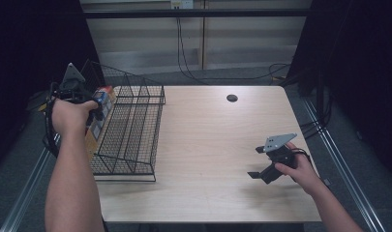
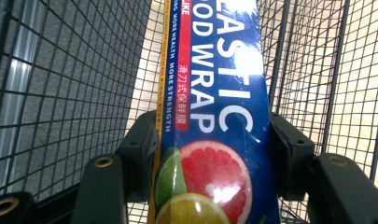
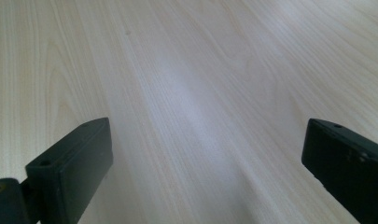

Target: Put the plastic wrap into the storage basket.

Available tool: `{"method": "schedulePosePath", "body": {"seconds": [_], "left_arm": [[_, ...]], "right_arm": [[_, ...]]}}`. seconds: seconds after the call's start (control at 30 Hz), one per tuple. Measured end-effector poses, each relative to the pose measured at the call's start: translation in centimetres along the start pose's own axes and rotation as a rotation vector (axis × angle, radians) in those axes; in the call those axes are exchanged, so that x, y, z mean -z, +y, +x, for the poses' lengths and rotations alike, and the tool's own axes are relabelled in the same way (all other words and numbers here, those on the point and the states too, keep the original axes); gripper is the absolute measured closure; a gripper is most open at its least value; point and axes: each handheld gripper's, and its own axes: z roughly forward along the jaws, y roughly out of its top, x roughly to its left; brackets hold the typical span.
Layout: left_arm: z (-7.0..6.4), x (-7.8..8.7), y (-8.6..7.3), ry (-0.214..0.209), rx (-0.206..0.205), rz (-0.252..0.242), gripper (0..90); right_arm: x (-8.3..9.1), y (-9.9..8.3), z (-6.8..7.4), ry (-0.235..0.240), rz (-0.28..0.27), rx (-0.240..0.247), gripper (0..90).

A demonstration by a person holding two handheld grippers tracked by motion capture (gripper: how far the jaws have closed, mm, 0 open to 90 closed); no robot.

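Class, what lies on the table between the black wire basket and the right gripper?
Bare light wooden table separates black wire basket from right gripper, seen in the high view.

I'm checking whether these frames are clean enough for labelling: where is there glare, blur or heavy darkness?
High view: the surroundings are nearly black while the table is evenly lit, with a soft shadow under the right tongs. Left gripper view: white glare on the plastic wrap box, though its lettering still reads. Right gripper view: a pale sheen across the wood and soft-edged jaws.
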Motion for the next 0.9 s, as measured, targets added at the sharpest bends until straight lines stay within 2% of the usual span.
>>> {"method": "schedulePosePath", "body": {"seconds": [0.07, 0.1, 0.33, 0.9], "left_arm": [[-0.18, -0.10, -0.01, -0.006, 0.004, 0.006, 43.3], [-0.15, -0.12, 0.03, -0.005, -0.014, 0.015, 43.3], [-0.66, -0.44, 0.06, -0.009, -0.014, 0.024, 42.9], [-0.27, -0.73, 0.22, -0.012, -0.015, 0.045, 41.0]], "right_arm": [[0.00, 0.00, -0.01, 0.000, 0.000, 0.001, 1.6], [0.02, 0.00, 0.00, -0.005, 0.002, -0.003, 1.6], [-0.04, -0.01, 0.00, 0.000, 0.001, 0.002, 1.6], [-0.05, 0.01, 0.00, -0.002, 0.002, -0.007, 1.6]]}}
